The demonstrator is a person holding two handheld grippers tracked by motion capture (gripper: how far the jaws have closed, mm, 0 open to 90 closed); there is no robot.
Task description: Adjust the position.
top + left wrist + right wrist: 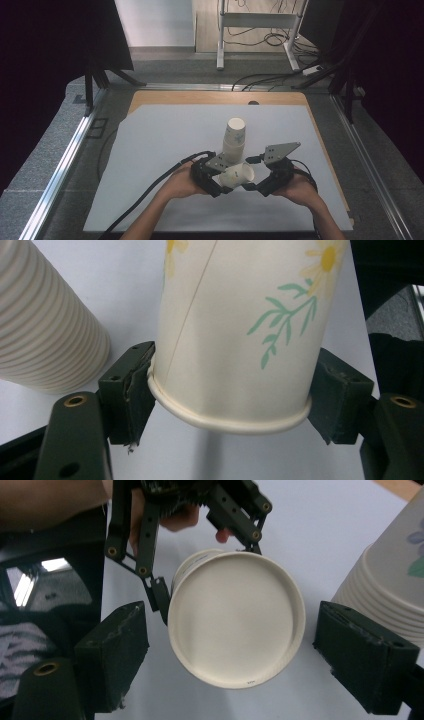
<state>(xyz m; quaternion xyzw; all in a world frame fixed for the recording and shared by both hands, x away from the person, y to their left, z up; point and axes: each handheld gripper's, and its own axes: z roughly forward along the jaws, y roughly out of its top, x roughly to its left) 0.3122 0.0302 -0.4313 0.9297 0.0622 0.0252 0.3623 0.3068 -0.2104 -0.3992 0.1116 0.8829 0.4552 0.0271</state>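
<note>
paper cup (238, 175) lying level, base towards right claw (251, 186), apparently open, left claw (224, 189) clamping rim

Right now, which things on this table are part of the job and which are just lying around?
In the job:
- white paper cup with a flower print, lying sideways in the left gripper
- tall stack of white paper cups
- right gripper, open at the cup's base

Lying about:
- cables on the floor
- white metal frame
</note>
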